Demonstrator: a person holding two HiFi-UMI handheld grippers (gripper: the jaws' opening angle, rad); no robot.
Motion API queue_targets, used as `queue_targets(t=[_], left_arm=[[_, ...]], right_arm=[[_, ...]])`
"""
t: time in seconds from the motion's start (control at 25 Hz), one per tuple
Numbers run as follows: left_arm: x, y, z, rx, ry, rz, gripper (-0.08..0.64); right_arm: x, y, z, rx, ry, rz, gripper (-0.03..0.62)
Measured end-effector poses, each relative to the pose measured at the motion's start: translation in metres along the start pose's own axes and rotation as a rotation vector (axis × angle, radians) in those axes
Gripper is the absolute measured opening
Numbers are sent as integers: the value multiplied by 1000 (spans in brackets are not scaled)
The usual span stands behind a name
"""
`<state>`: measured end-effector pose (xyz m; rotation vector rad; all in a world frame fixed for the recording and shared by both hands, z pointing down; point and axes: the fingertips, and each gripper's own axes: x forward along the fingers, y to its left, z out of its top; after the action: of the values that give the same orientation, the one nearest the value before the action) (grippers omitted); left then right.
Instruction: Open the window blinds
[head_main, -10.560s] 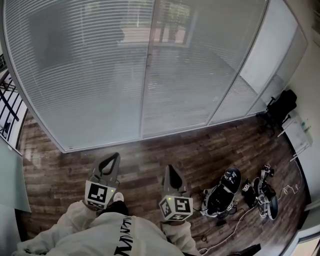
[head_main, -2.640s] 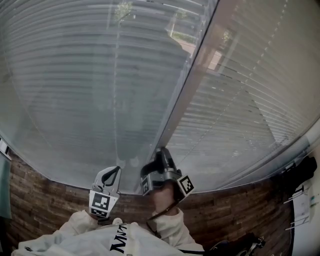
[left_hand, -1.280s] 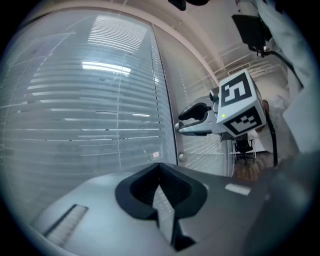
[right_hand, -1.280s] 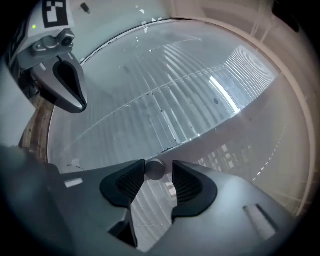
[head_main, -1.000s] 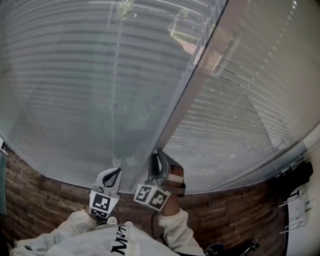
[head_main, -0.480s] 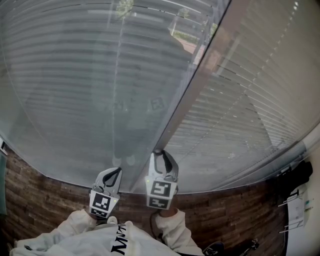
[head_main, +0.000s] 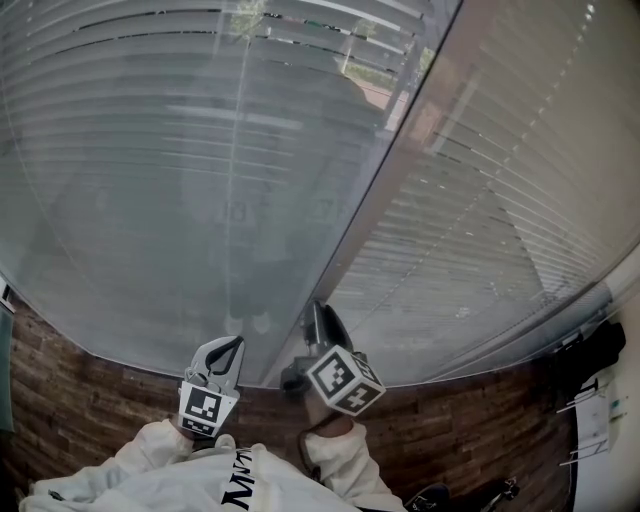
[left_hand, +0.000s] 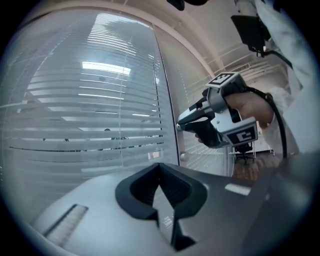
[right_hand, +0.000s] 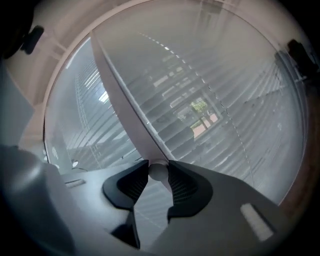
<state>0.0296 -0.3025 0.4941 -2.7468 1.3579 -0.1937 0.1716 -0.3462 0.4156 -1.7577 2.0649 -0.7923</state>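
Glass wall panes fill the head view, with the blinds shut in behind them and a pale frame post running up between the left and right panes. Dark wooden floor shows along the near edge. The left claw is held near the glass, left of the post, and touches nothing. The right claw has its tip against the foot of the post, its marker cube turned at a slant. Large black letters on the person's white top are cut off and cannot be read.

From the left gripper view, the left claw has its tips pressed together with nothing between them. Small print on its body is too fine to read. To the right, a hand holds the right claw level against the post, and a black office chair stands far behind it.

From the right gripper view, the right claw is pinching a small white round knob that sits on the post. The slats beyond stand partly open, with greenery and a reddish building showing through the gaps.
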Motion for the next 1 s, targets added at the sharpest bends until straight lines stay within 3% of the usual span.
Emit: queue_targets(t=[0.24, 0.44, 0.52, 0.76, 0.88, 1.0], left_arm=[[-3, 2, 0, 2, 5, 5, 0], [-4, 5, -1, 4, 9, 6, 0], [-4, 5, -2, 4, 10, 5, 0], [-4, 4, -2, 2, 11, 3, 0], [-5, 5, -3, 2, 8, 1, 0], [-3, 5, -4, 1, 10, -3, 0]], right_arm=[[-3, -6, 1, 320, -50, 32, 126], [-3, -11, -1, 652, -101, 88, 126], [-3, -13, -2, 720, -114, 105, 126], [-6, -11, 5, 610, -124, 113, 126], [-13, -4, 15, 436, -120, 114, 132], [-17, 3, 24, 187, -105, 100, 135]])
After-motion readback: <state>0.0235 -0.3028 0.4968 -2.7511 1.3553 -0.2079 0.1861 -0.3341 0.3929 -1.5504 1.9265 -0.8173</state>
